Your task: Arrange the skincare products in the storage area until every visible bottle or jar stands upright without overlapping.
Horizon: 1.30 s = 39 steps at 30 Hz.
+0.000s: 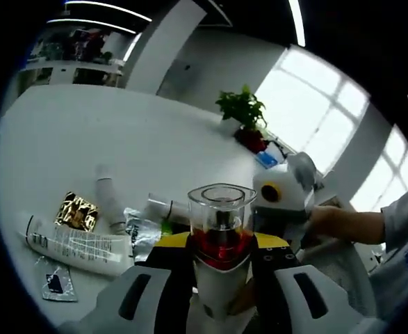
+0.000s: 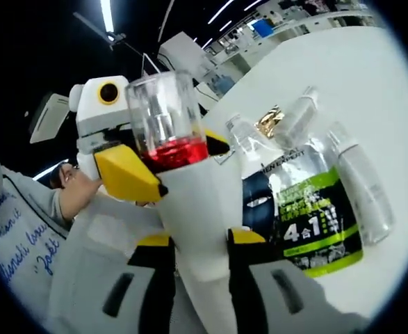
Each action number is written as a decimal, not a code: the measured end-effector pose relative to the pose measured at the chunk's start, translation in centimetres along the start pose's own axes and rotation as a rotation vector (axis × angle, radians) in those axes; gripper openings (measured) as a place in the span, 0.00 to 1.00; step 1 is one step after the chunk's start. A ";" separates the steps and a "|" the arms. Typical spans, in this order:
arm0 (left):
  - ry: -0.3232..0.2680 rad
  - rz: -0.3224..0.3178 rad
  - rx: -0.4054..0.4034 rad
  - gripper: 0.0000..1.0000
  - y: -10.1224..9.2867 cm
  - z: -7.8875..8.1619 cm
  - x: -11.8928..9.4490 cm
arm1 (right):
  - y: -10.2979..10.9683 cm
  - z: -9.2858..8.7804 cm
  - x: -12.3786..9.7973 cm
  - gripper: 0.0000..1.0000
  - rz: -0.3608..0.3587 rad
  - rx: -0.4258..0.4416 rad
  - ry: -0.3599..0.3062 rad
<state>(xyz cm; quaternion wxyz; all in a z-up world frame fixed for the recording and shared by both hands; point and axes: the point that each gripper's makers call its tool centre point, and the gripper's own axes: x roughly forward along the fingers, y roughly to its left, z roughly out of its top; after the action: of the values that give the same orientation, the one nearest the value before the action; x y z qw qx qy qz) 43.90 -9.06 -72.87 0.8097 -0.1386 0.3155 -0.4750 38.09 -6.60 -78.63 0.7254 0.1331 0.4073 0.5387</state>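
Observation:
A white bottle (image 1: 219, 278) with a clear cap and a red band stands between the jaws of my left gripper (image 1: 221, 243), which is shut on it at the neck. The same bottle (image 2: 190, 202) rises between the jaws of my right gripper (image 2: 200, 240), which is shut on its body. In the right gripper view the left gripper (image 2: 158, 170) comes in from the left and meets the red band. On the white table (image 1: 85, 132) lie a white tube (image 1: 78, 243), a small pale bottle (image 1: 110, 202), another bottle (image 1: 163, 207) and a silver sachet (image 1: 142, 229).
A gold packet (image 1: 77, 211) and a dark-labelled sachet (image 1: 56, 284) lie by the tube. A green and black pouch (image 2: 308, 209) lies under clear bottles (image 2: 360, 188), (image 2: 297, 118). A potted plant (image 1: 244, 111) stands at the table's far edge. A person's hand (image 1: 329, 219) holds the right gripper (image 1: 280, 191).

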 end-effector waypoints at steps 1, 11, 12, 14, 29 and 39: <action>0.000 0.001 -0.003 0.29 0.2 0.1 0.1 | -0.1 0.0 0.0 0.28 -0.003 -0.002 0.001; 0.001 0.006 0.007 0.29 -0.3 0.1 1.0 | -0.9 0.1 -0.5 0.28 -0.022 -0.017 0.008; 0.001 0.006 0.008 0.29 -0.3 0.1 1.0 | -0.9 0.1 -0.6 0.28 -0.023 -0.017 0.009; -0.003 0.007 0.009 0.29 -0.3 0.3 1.2 | -1.1 0.3 -0.8 0.28 -0.026 -0.023 0.008; -0.048 0.037 0.062 0.30 -0.8 1.4 2.2 | -2.7 1.4 -1.6 0.28 -0.071 -0.109 0.021; -0.052 0.066 0.167 0.30 -1.2 2.0 2.3 | -3.4 1.9 -1.8 0.28 -0.110 -0.220 0.055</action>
<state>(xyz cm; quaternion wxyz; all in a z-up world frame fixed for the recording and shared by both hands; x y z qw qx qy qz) 45.16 -11.80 -71.62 0.8415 -0.0725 0.2584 -0.4689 41.60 -9.05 -78.70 0.7526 0.0153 0.3721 0.5430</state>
